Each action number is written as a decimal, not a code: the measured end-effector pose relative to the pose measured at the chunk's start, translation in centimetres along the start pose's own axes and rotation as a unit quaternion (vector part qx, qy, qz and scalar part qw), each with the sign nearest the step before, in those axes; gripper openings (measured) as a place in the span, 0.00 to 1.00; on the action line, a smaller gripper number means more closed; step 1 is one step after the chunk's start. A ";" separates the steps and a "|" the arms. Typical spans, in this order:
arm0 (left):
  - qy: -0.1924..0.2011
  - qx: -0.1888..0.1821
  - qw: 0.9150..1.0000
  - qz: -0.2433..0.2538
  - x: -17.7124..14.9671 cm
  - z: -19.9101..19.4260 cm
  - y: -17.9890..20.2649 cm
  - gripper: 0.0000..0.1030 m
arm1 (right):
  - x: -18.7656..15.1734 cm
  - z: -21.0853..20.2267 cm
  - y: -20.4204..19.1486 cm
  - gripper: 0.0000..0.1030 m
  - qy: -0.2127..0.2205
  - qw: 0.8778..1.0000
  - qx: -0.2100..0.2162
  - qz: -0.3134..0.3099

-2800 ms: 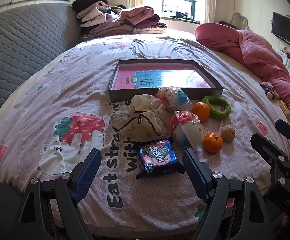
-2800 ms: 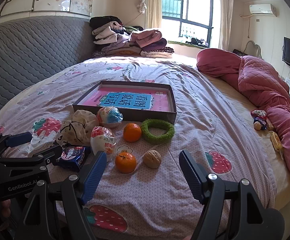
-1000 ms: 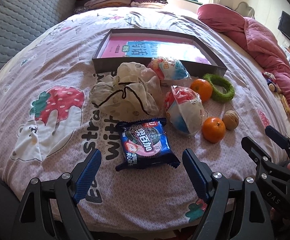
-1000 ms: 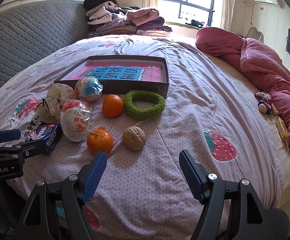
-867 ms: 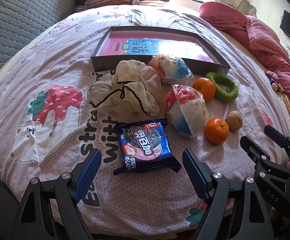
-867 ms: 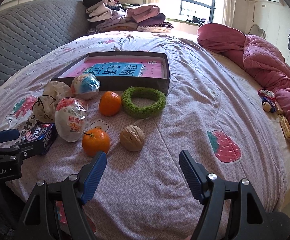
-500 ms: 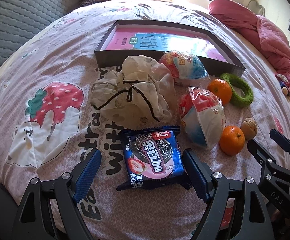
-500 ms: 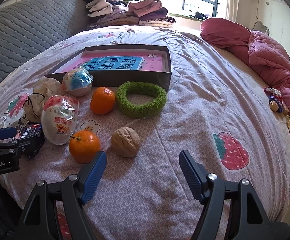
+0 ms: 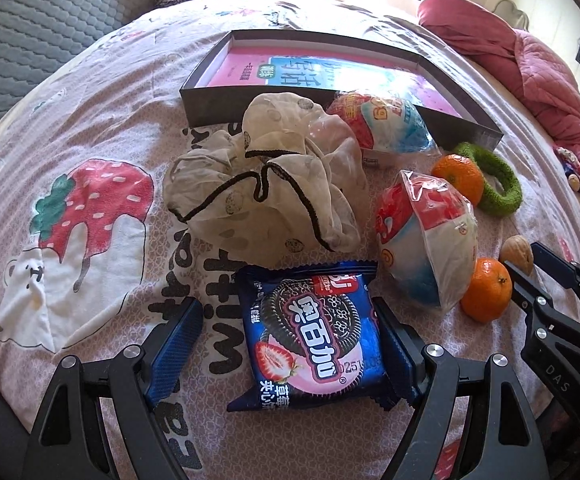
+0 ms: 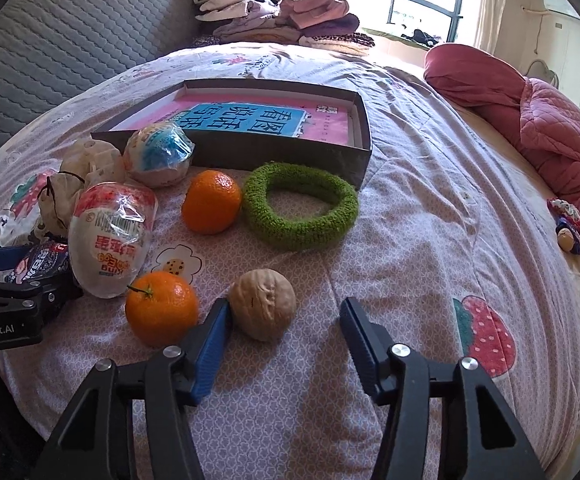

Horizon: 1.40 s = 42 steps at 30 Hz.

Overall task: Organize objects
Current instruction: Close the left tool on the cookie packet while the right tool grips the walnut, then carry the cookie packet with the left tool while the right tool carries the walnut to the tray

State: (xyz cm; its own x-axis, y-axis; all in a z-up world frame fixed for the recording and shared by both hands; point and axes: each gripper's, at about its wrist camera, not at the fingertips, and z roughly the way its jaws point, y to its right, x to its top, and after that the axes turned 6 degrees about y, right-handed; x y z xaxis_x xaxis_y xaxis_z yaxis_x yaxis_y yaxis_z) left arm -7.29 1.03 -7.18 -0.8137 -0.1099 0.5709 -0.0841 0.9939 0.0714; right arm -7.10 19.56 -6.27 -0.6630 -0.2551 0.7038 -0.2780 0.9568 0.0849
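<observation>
While the left gripper (image 9: 285,340) has dropped to straddle the biscuit pack (image 9: 310,336), fingers spread, the right gripper (image 10: 281,344) has been narrowing around the walnut (image 10: 261,304) without yet pinching it, so two pickups look imminent, likely bound for the box (image 10: 364,144).

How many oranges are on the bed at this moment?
2. One orange lies beside the green ring, in front of the box. The other orange lies nearer, left of the walnut. More could be hidden behind the wrapped items.
</observation>
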 end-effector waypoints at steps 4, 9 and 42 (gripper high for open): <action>0.005 -0.001 1.000 0.001 0.0 0.0 0.1 0.81 | 0.1 0.3 -0.1 0.32 -0.001 1.000 0.008 -0.002; 0.014 -0.008 1.000 0.020 -0.2 -0.2 0.6 0.71 | 0.2 0.3 0.0 0.32 0.006 1.000 0.013 0.002; 0.104 -0.031 0.993 0.049 1.5 -5.7 0.9 0.51 | 3.3 -4.1 -0.3 0.32 0.085 0.995 0.048 0.019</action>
State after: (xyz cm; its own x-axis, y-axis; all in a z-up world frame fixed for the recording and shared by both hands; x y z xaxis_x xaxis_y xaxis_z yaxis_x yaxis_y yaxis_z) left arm -5.35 1.74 -1.57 -0.6797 -0.0190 0.7333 0.0294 0.9981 0.0532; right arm -6.34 19.05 -1.10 -0.5488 -0.1830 0.8156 -0.3252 0.9456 -0.0066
